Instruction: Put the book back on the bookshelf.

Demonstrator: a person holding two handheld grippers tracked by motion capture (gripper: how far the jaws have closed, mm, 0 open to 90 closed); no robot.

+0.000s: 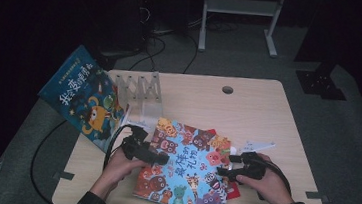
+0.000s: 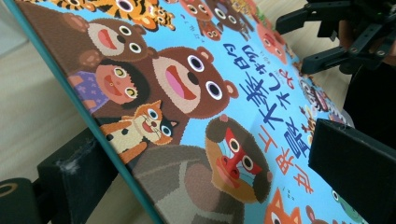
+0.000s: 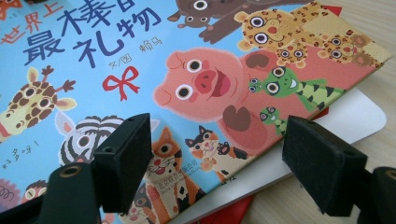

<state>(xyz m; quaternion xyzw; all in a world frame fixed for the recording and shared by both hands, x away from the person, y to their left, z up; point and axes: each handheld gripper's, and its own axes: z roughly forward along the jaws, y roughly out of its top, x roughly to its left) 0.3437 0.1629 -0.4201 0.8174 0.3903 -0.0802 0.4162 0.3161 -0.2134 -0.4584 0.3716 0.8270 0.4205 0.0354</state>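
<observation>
We are gripping the animal book (image 1: 185,167) at its left edge with the left gripper (image 1: 161,158), its long axis running away from us, while the right gripper (image 1: 228,165) is gaping at its right edge.

In the right gripper view, the right tool (image 3: 217,161) stood with its two black jaws wide apart, rising from the bottom edge. Between and beyond them lay a picture book (image 3: 154,70), its blue cover crowded with cartoon animals: a pink pig, a giraffe, a zebra, leopards and a green lizard, beside dark blue lettering and a small red bow. The pads pressed on nothing. Under the book's near edge a white sheet (image 3: 355,116) and something red (image 3: 224,212) showed, all resting on the pale wooden bench (image 3: 373,28).
</observation>
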